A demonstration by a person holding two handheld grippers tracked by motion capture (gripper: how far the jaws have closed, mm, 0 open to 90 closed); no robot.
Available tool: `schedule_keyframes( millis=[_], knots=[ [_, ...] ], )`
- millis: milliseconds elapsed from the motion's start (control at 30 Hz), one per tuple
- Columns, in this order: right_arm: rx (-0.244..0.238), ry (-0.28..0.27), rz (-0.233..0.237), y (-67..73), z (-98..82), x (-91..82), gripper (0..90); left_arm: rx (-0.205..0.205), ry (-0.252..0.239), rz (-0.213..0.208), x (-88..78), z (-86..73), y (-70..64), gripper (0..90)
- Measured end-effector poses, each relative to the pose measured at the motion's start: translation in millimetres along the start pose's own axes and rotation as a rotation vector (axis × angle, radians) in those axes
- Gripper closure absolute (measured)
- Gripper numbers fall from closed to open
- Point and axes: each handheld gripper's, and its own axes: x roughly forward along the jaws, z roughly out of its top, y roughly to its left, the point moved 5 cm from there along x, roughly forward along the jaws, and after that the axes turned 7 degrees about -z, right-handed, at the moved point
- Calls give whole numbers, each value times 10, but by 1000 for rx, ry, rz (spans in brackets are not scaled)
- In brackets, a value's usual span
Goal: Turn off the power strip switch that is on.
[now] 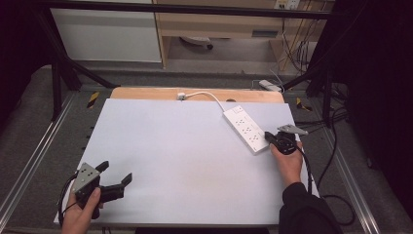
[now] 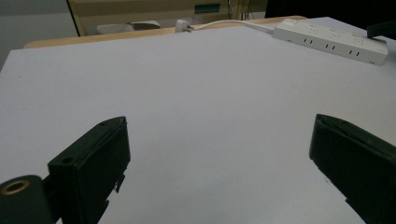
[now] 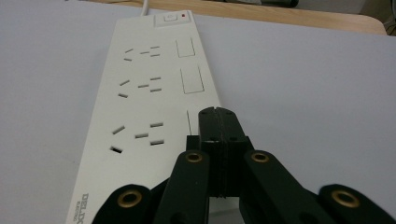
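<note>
A white power strip (image 1: 243,126) lies on the white board (image 1: 185,161) at the far right, and its cord (image 1: 204,95) runs to a plug at the back edge. My right gripper (image 1: 269,136) is shut with nothing between its jaws. In the right gripper view its closed tips (image 3: 218,115) hang over the near right part of the strip (image 3: 140,93), beside the nearest socket; whether they touch it I cannot tell. My left gripper (image 1: 117,172) sits at the board's near left corner, open and holding nothing. The left gripper view shows the wide gap of my left gripper (image 2: 219,154) over bare board, with the strip (image 2: 331,43) far off.
A wooden tabletop edge (image 1: 146,92) shows behind the board. Black frame legs (image 1: 58,73) and cables (image 1: 336,161) flank the table, and another white adapter (image 1: 269,86) lies behind it on the floor side. A black cable trails from each gripper.
</note>
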Motion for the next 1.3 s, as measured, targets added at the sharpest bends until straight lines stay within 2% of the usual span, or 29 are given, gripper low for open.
schedule_keyframes(
  millis=[633,733,833,1133,1233,1300],
  knots=[
    [-19,5,14,86,50,33,900,0,-1,-1,-3,1,1,51],
    [-8,1,24,100,65,21,900,0,-2,-1,-4,1,2,51],
    [26,-2,58,121,78,7,900,-1,-1,-2,-2,0,0,51],
    [43,-15,83,203,132,-44,738,2,2,3,-2,-3,3,51],
    [53,-14,90,241,150,-46,612,4,4,6,-1,-5,4,51],
    [62,-6,85,261,175,-48,486,2,3,7,-5,-4,3,51]
  ],
)
